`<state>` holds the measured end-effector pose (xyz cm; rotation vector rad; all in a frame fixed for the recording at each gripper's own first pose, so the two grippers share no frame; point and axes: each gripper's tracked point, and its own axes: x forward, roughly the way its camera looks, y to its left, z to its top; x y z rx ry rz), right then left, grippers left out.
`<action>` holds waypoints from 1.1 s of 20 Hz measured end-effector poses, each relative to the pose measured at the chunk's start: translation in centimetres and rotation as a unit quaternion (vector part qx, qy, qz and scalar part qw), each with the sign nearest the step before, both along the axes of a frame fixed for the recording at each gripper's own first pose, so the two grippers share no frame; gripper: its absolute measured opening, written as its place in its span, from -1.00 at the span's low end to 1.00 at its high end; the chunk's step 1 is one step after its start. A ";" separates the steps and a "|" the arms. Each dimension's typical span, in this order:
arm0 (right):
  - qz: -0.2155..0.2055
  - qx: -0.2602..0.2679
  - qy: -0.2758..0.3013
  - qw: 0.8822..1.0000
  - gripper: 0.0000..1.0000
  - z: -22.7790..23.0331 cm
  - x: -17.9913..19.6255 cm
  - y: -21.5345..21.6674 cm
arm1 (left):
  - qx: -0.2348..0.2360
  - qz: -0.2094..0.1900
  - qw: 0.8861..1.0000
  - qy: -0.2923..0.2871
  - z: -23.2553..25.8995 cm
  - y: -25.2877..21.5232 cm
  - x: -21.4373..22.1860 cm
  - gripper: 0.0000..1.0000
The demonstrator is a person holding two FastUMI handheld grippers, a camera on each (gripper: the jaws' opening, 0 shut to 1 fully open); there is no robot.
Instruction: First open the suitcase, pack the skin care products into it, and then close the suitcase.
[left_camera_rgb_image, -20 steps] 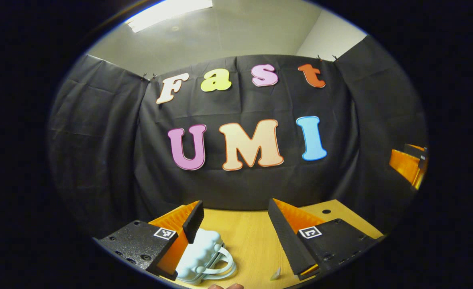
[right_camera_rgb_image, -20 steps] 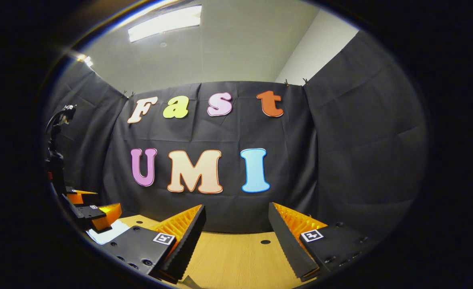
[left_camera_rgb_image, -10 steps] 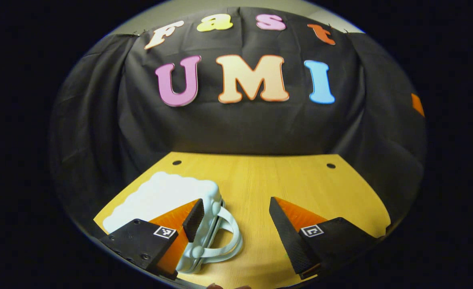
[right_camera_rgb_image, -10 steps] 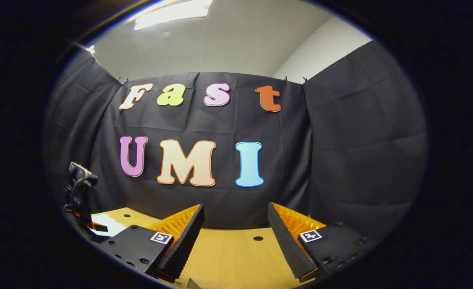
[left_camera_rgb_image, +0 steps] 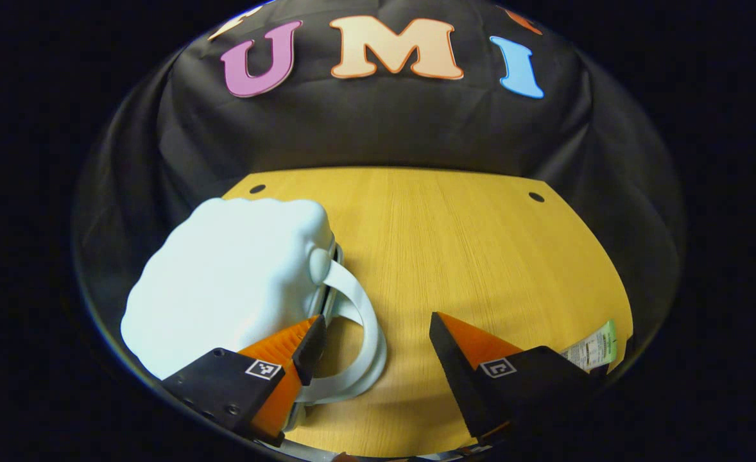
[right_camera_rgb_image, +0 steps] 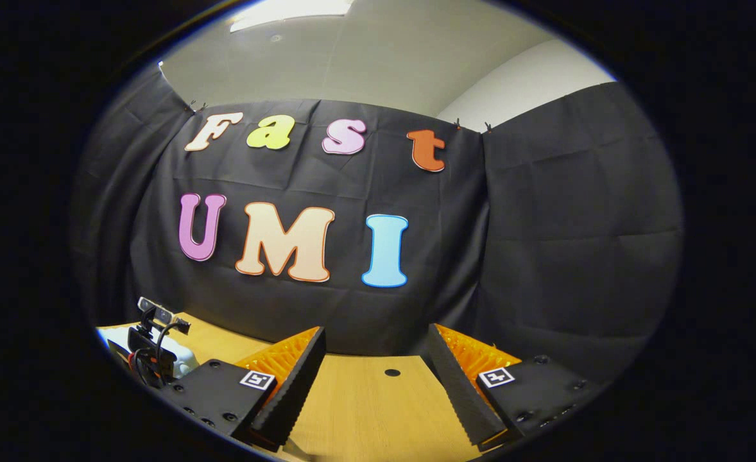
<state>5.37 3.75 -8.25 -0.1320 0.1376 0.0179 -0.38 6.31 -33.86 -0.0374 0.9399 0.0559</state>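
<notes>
Left claw point(left_camera_rgb_image: 375, 333) now lower, spread, over closed white suitcase point(left_camera_rgb_image: 224, 282) on wooden table point(left_camera_rgb_image: 468, 250); right claw point(right_camera_rgb_image: 375, 350) spread.

Your right gripper point(right_camera_rgb_image: 375, 359) is held level above the wooden table point(right_camera_rgb_image: 365, 410), its two fingers spread wide apart with nothing between them. Far to your left, the other gripper point(right_camera_rgb_image: 153, 350), with trailing cables, sits over a pale suitcase point(right_camera_rgb_image: 182, 359).
</notes>
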 end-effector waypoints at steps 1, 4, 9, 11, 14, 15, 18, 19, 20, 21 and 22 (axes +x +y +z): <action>-0.002 -0.002 0.001 1.000 0.97 -0.1 -0.1 -0.2 | -0.006 0.002 1.000 0.012 -0.8 -0.1 -0.1 0.90; -0.006 -0.013 0.000 1.000 0.97 -0.1 -0.5 -0.6 | -0.019 0.003 0.999 0.035 -1.9 -0.3 -0.1 0.90; -0.002 -0.024 -0.002 1.000 0.96 -0.2 -0.9 -0.8 | -0.013 0.003 0.998 0.058 -2.8 0.6 -0.3 0.08; 0.000 -0.025 -0.004 1.000 0.96 -0.2 -1.0 -0.9 | -0.002 0.007 0.998 0.068 -3.0 1.3 -0.6 -0.26; 0.004 -0.022 -0.009 1.000 0.96 0.0 -1.0 -1.1 | 0.001 -0.006 0.997 0.083 -3.1 1.4 -0.6 -0.70; 0.005 -0.019 -0.011 1.000 0.96 -0.1 -1.0 -1.2 | 0.006 -0.011 0.996 0.088 -3.1 1.5 -0.7 -0.74; 0.015 -0.006 -0.012 1.000 0.93 -0.4 -1.0 -1.0 | 0.016 -0.029 0.995 0.090 -2.6 1.1 -0.5 -0.89; 0.020 0.000 -0.010 1.000 0.97 -0.7 -0.9 -0.9 | 0.018 -0.035 0.995 0.087 -2.3 0.9 -0.5 -0.95; 0.027 0.005 -0.008 1.000 0.97 -0.9 -0.9 -0.8 | 0.020 -0.039 0.996 0.084 -1.9 0.8 -0.4 -0.97; 0.033 0.011 -0.006 0.999 0.97 -1.2 -1.0 -0.8 | 0.022 -0.038 0.996 0.082 -1.5 0.7 -0.4 -0.99; 0.040 0.018 -0.005 0.999 0.96 -1.4 -1.1 -1.0 | 0.024 -0.036 0.996 0.081 -0.9 0.6 -0.4 -0.99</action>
